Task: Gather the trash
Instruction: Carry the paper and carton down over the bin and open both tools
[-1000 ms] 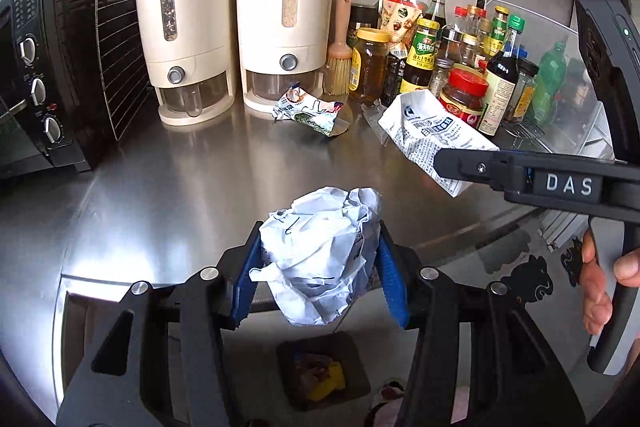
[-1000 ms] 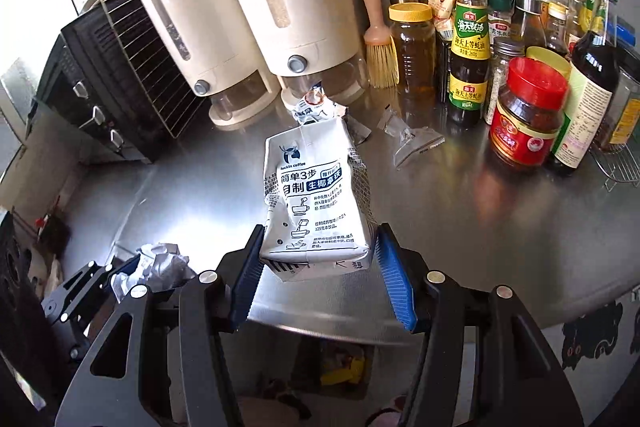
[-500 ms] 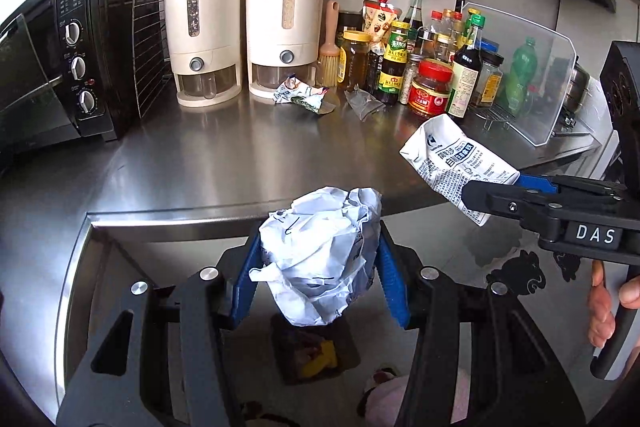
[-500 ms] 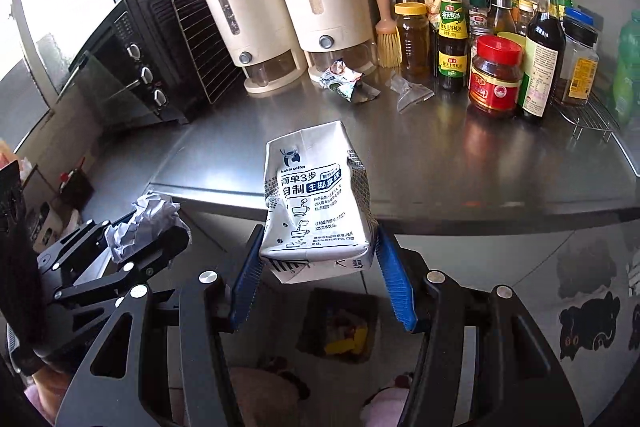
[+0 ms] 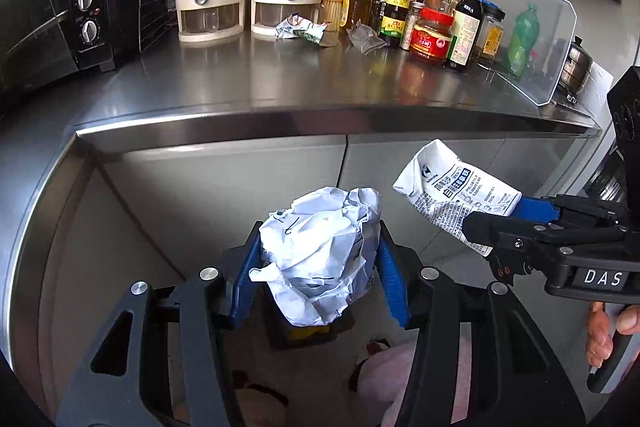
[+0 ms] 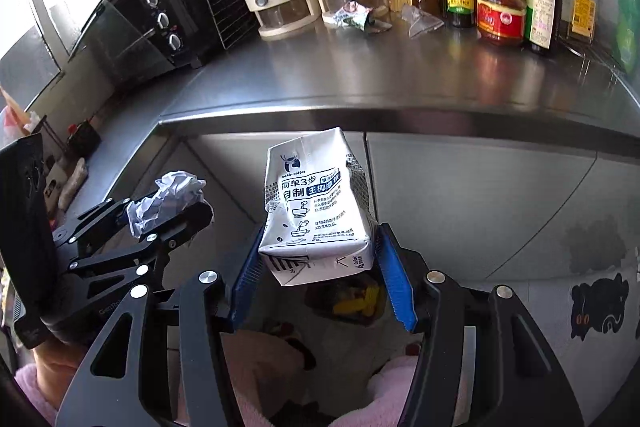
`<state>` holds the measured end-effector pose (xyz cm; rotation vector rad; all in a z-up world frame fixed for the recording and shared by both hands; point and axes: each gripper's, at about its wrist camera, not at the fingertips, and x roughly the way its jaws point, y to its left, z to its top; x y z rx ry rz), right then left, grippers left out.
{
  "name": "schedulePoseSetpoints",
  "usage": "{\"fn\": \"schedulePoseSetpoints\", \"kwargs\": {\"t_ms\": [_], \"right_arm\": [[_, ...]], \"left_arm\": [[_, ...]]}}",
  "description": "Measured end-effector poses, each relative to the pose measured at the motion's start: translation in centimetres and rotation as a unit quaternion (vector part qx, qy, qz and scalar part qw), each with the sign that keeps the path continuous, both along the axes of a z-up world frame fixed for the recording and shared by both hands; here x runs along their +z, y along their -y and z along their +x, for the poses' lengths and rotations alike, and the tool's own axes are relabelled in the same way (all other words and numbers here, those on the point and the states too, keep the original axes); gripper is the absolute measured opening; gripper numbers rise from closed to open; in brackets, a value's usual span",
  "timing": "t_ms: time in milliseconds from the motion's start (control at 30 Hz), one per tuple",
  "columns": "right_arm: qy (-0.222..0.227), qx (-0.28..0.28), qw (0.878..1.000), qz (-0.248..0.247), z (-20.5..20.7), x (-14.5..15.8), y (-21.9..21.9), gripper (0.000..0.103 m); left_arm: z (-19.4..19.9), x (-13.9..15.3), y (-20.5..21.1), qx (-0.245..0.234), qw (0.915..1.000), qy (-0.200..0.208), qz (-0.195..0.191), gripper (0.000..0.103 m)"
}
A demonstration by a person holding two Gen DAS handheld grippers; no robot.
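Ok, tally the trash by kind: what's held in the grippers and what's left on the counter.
Crumpled paper ball, held in the left gripper: 1
White carton, held in the right gripper: 1
Crumpled snack wrapper on the counter: 1
Clear plastic wrapper on the counter: 1
Total: 4

The left gripper (image 5: 316,263) is closed, its blue fingers (image 5: 390,279) pressing from both sides. The right gripper (image 6: 320,267) is closed too, held beside it at similar height.
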<state>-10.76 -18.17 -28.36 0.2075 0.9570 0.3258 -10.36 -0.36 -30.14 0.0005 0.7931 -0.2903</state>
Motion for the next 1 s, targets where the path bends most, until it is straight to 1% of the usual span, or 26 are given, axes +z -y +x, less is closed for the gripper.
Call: {"fn": "schedulePoseSetpoints", "kwargs": {"t_ms": [167, 300, 333, 367, 533, 1000], "right_arm": [[-0.027, -0.001, 1.0, 0.005, -0.3, -3.8, -0.4, 0.057], [-0.041, -0.001, 0.999, -0.005, -0.4, -6.6, -1.1, 0.057], [-0.045, -0.001, 0.999, -0.008, -0.3, -7.3, -1.2, 0.057], [-0.045, -0.001, 0.999, -0.008, -0.3, -7.3, -1.2, 0.057], [-0.056, -0.004, 0.998, -0.022, 0.0, -10.3, -1.6, 0.057], [-0.111, -0.004, 0.994, -0.023, 2.7, -18.8, -2.4, 0.057]], "left_arm": [[-0.3, -3.4, -0.5, 0.008, 0.9998, -0.015, -0.009, 0.05], [0.0, -6.4, -1.0, 0.018, 0.9989, -0.039, -0.018, 0.05], [0.1, -7.2, -1.1, 0.021, 0.9986, -0.046, -0.017, 0.05], [0.3, -7.9, -1.2, 0.023, 0.9983, -0.05, -0.016, 0.05], [0.8, -11.1, -1.6, 0.027, 0.9971, -0.07, -0.013, 0.05], [3.5, -20.1, -2.0, 0.037, 0.991, -0.128, -0.007, 0.05]]}}
